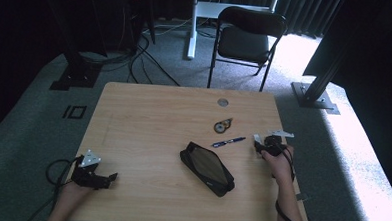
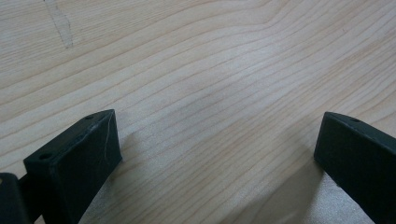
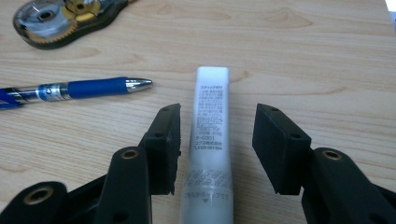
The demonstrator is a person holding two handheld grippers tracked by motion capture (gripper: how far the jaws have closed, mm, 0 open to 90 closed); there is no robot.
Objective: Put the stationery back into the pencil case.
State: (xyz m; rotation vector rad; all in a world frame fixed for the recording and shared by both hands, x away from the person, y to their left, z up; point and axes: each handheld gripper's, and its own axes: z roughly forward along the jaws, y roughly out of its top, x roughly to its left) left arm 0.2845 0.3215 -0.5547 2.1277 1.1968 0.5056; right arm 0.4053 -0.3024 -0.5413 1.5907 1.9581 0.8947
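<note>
the right hand-held gripper [image 3: 215,140] straddles a white glue stick [image 3: 211,140] lying flat on the desk [image 1: 148,123], jaws apart and not yet pressing, apparently lined up to grasp it. a blue pen [image 3: 70,89] lies just beside, a pouch [image 1: 206,168] nearer the middle. the left hand-held gripper [image 2: 217,154] rests open, idle.

Your left gripper [image 1: 112,177], at about seven o'clock on the table, is a matt black tool topped by a grey three-cornered plate, with a black cable looping off behind it. In the left gripper view its two black jaws are blocky rectangular pads, each with a small round hole near the tip. Your right gripper [image 1: 257,143], near four o'clock, carries the same grey plate and cable; its black jaws show brass-coloured pivot bushings. Your forearms look bare, though the picture is dim.
</note>
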